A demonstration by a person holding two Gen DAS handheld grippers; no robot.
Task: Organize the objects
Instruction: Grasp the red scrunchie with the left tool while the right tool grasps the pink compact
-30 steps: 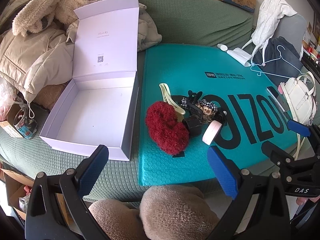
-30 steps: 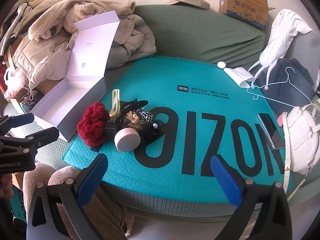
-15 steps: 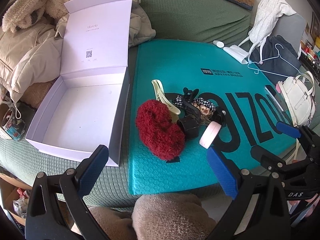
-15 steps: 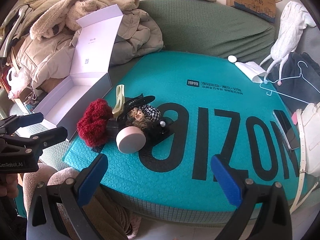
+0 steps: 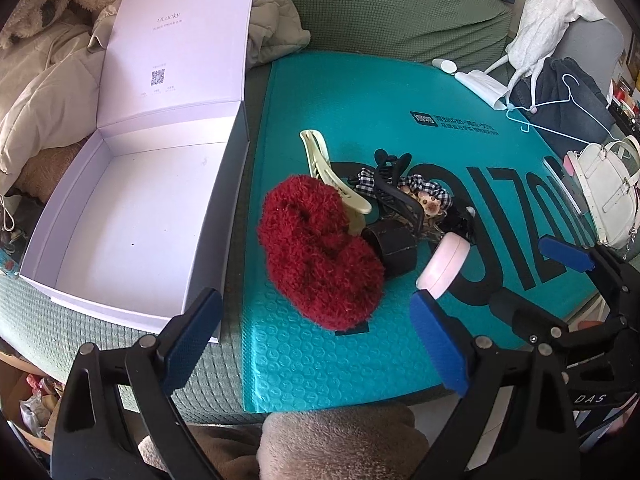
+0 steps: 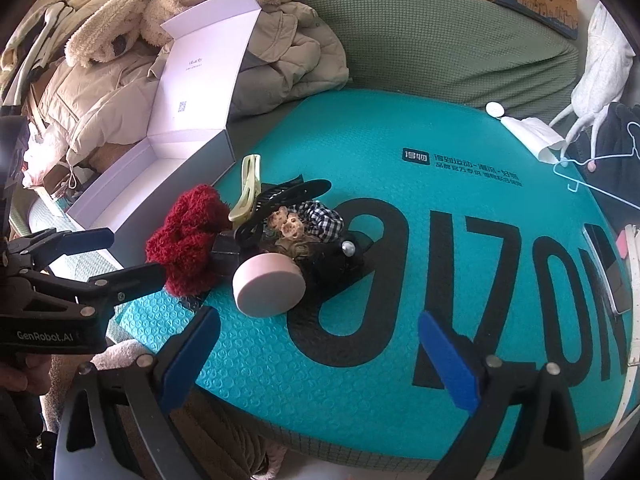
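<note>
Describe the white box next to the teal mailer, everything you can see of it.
The white box is a rigid, cardboard-looking gift box with a hinged lid. It stands open and its tray holds nothing. The lid stands up at the back against the beige coats, showing small grey lettering and a QR code inside. The outer walls look grey. It sits on the green cover, its right wall along the left edge of the teal mailer. Neither gripper touches it.

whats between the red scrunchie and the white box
Nothing: in the left wrist view only bare teal mailer and a strip of green cover separate the red scrunchie from the white box.
</note>
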